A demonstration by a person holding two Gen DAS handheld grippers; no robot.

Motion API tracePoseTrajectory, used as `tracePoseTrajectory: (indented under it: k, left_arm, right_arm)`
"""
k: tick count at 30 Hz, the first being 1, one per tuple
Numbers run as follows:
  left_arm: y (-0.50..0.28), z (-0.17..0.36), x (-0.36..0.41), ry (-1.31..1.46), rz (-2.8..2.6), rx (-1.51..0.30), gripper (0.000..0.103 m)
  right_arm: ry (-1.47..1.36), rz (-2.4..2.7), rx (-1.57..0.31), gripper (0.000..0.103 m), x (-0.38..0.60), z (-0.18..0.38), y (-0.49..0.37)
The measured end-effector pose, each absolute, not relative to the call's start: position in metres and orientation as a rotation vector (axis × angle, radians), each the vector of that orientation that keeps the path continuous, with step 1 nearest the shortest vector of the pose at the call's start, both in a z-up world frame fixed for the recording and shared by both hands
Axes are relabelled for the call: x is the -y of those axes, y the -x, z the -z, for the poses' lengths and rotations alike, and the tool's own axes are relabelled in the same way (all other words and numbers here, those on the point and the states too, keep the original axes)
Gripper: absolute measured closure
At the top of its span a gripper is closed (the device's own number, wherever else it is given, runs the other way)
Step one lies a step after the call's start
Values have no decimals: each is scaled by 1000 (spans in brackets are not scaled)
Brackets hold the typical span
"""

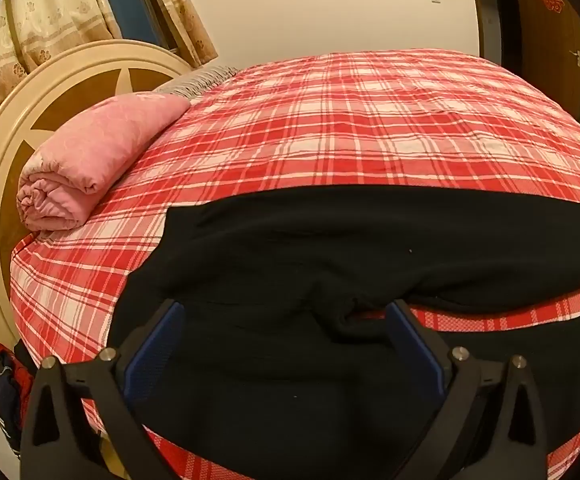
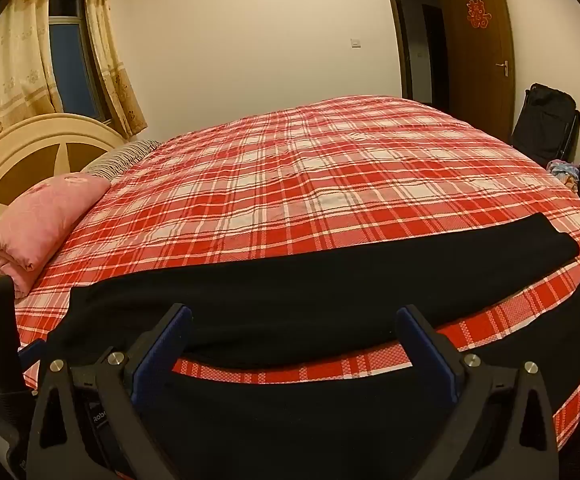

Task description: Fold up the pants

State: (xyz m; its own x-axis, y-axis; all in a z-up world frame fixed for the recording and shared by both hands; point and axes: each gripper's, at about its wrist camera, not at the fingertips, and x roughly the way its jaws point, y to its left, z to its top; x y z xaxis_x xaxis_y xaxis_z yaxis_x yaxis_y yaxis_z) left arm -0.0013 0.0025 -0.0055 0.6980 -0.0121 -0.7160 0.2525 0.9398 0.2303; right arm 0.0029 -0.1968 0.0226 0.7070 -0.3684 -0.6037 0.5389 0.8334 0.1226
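Left wrist view: black pants (image 1: 330,248) lie spread across the lower half of the frame on a bed covered by a red and white plaid sheet (image 1: 350,120). The left gripper (image 1: 286,320) sits at the bottom centre, its two blue-padded fingers (image 1: 154,352) spread wide apart over the dark fabric, gripping nothing. A strip of plaid shows between the two trouser legs at centre right. A rolled pink quilt (image 1: 90,156) rests at middle left, against a round cream and brown headboard (image 1: 70,80).

Right wrist view: the pants (image 2: 290,292) stretch as two dark bands across the lower frame, one leg ending at middle right. The right gripper (image 2: 294,332) at bottom centre is also spread wide, empty, above the cloth. A brown door (image 2: 478,48) stands open at upper right; curtains (image 2: 14,68) hang at upper left.
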Motion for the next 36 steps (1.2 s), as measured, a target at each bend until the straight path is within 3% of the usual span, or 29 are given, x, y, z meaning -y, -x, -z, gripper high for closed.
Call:
tracePoseTrajectory:
  k: [36]
  left_arm:
    - [-1, 6, -6, -312, 149, -802, 1]
  right_arm:
    - [-297, 513, -611, 1, 193, -21, -5]
